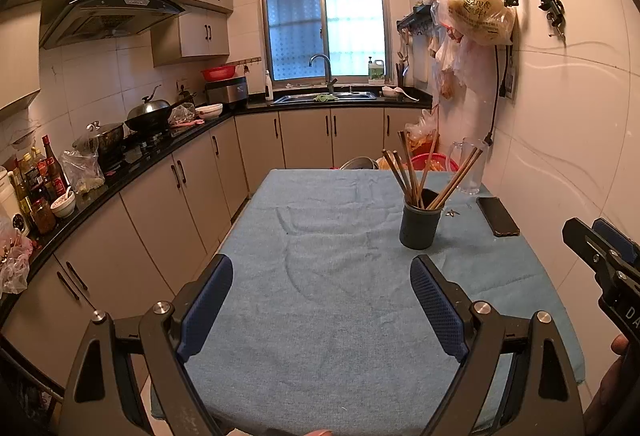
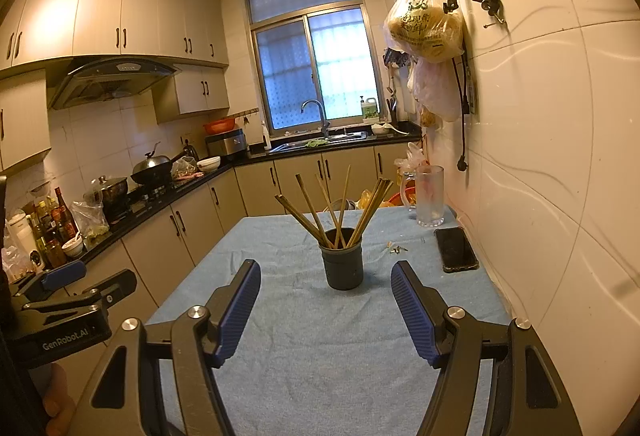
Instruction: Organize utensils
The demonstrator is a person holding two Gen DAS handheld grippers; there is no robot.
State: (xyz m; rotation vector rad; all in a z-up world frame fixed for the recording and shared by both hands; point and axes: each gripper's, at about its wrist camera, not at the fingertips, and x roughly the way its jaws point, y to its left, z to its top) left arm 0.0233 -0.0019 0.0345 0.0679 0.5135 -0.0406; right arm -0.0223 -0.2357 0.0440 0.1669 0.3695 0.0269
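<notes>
Both the left gripper (image 1: 322, 300) and right gripper (image 2: 326, 306) hover with fingers spread wide and empty over the blue-cloth-covered desk (image 2: 304, 348). The brown wooden chopsticks (image 2: 340, 208) already stand splayed in the dark round plastic holder (image 2: 343, 264), just ahead of the right gripper. Any tidying likely calls for a slow approach, pinching one stick high on its shaft so the holder stays upright.

A cloth (image 2: 304, 336) covers the desk. On it, right of the middle, stands a holder (image 2: 344, 260) with chopsticks (image 2: 320, 212) upright in it. Right of the holder lies a phone (image 2: 456, 250), near the wall (image 2: 560, 156). Behind the phone stands a glass mug (image 2: 430, 196). Left of the desk runs the kitchen counter (image 1: 132, 164); the sink (image 1: 324, 98) lies beyond, under the window (image 1: 324, 24).
</notes>
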